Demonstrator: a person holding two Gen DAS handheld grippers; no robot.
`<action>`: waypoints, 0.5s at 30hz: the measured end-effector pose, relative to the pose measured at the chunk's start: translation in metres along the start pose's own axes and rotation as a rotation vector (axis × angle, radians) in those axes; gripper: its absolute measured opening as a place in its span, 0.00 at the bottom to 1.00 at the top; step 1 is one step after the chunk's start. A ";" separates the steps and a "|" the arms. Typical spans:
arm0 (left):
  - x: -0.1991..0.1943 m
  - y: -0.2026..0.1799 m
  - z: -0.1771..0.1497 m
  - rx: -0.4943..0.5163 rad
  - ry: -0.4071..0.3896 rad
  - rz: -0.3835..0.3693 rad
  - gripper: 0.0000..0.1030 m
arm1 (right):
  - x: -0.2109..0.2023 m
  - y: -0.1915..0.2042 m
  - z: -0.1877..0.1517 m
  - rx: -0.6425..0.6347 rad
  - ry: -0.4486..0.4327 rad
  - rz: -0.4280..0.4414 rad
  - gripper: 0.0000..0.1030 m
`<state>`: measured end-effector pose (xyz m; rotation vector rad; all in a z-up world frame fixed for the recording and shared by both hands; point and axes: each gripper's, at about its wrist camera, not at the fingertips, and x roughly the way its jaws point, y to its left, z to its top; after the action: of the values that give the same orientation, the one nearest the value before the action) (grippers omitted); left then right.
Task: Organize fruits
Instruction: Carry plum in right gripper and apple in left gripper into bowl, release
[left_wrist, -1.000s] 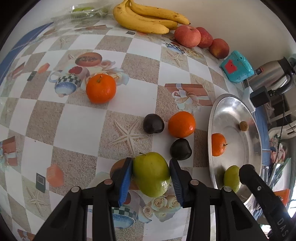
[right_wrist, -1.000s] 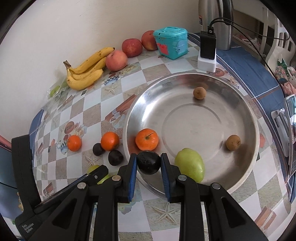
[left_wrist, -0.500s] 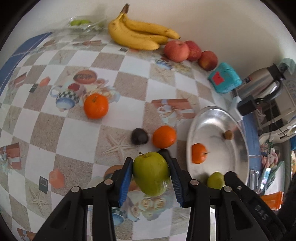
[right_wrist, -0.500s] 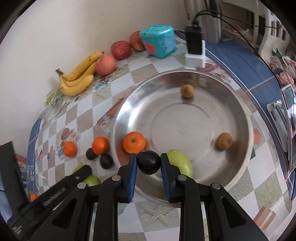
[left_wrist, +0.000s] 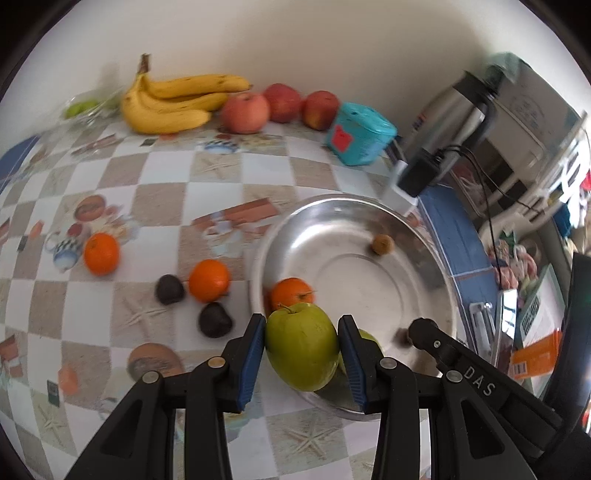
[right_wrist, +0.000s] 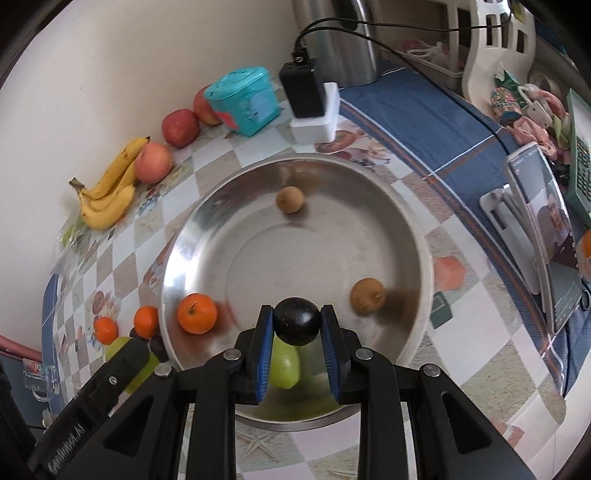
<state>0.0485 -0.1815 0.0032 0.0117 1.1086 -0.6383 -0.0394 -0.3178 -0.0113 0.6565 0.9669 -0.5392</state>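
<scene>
Both tools have carried their fruit toward the bowl (right_wrist: 417, 243) since a second ago: the bowl now fills the middle of the right wrist view, and in the left wrist view it has slid from the edge to the centre-right.

The left tool (left_wrist: 302, 347) is clamped on a green apple (left_wrist: 301, 345), pads on its two flanks, stem up; it hangs above the bowl's near rim. The right tool (right_wrist: 297, 326) is closed tight on a dark plum (right_wrist: 297, 320), held over the bowl's near side above a green fruit (right_wrist: 284, 363) that already lies there. An orange (right_wrist: 196, 313) and two small brown fruits (right_wrist: 367, 296) are also in the bowl. On the worktop (left_wrist: 162, 206) two oranges (left_wrist: 208, 280) and two more plums (left_wrist: 215, 319) wait, with bananas (left_wrist: 173, 105) and red apples (left_wrist: 245, 112) along the wall.

The apple looks firm, fairly heavy and smooth-skinned, so a grip across its widest part, as now, seems safest; it could roll once set in the curved steel. The plum is probably soft and bruisable, and round enough to slip, so a light squeeze across the middle should suit it.

Both tools point steeply down, side by side, the left just beside the right.
</scene>
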 end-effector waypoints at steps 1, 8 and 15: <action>0.002 -0.002 0.000 0.007 -0.004 -0.001 0.42 | -0.001 -0.002 0.001 0.003 -0.003 -0.004 0.26; 0.009 -0.006 -0.004 0.030 -0.020 0.024 0.42 | 0.000 -0.010 0.003 0.022 -0.006 -0.001 0.26; 0.019 -0.004 -0.007 0.027 0.004 0.038 0.42 | 0.011 -0.013 0.003 0.024 0.014 -0.011 0.26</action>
<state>0.0462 -0.1913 -0.0150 0.0572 1.1012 -0.6199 -0.0417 -0.3304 -0.0231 0.6775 0.9789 -0.5577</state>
